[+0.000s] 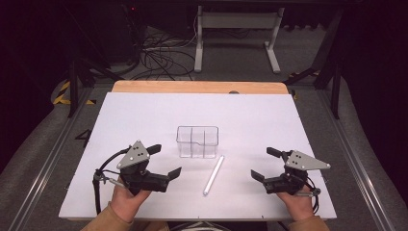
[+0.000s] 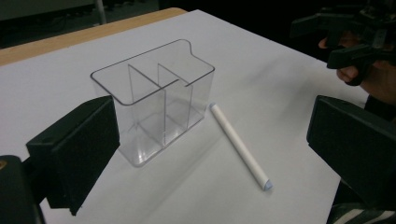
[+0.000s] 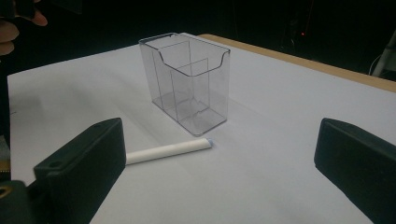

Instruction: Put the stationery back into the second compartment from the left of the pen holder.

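Dark room, grey floor (image 1: 43, 144), tangled cables (image 1: 159, 55), white frame (image 1: 235, 29).

I logged two objects on the white sheet. The clear plastic organiser box (image 1: 197, 141) stood upright at about the centre of the sheet, open at the top. Internal walls split it into compartments; I counted three, one long and two smaller, all holding nothing. One wall had a scooped-down rim with rounded corners. The white cylindrical stick (image 1: 213, 174), possibly chalk or a capped tube, lay flat on the sheet near-right of the box. It ran diagonally, far end pointing towards the box's near-right corner and lying just beside it; I could not tell whether they touched. Its near end showed a bluish tip.
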